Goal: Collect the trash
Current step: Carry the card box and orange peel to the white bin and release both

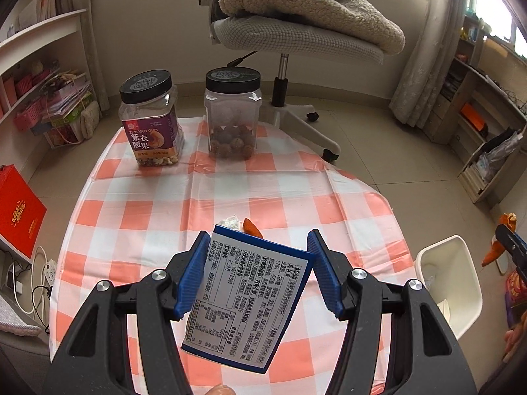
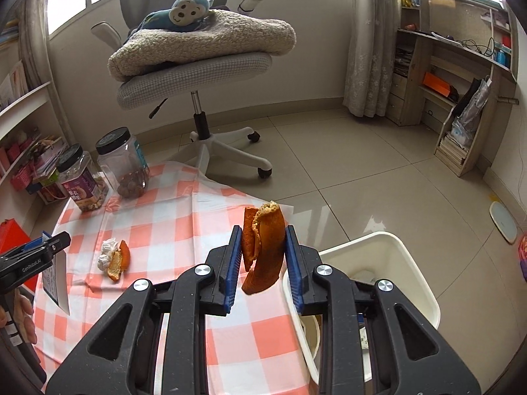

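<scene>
My left gripper (image 1: pixel 259 247) is shut on a flat blue-edged packet (image 1: pixel 250 296) with a white printed label, held above the checked tablecloth (image 1: pixel 158 204). Just beyond it on the cloth lie a crumpled white tissue (image 1: pixel 230 222) and a piece of orange peel (image 1: pixel 252 227). My right gripper (image 2: pixel 263 240) is shut on a curled orange peel (image 2: pixel 266 250), over the table's right edge beside the white bin (image 2: pixel 395 247). The tissue (image 2: pixel 108 251) and loose peel (image 2: pixel 119 263) also show in the right wrist view, with the left gripper (image 2: pixel 42 247) and its packet (image 2: pixel 56 276) at the far left.
Two black-lidded plastic jars (image 1: pixel 151 118) (image 1: pixel 232 115) stand at the table's far side. Behind it is an office chair (image 1: pixel 296 33) piled with a blanket and a plush toy. The white bin (image 1: pixel 448 283) sits on the floor to the right. Shelves line both walls; a red box (image 1: pixel 19 210) lies left.
</scene>
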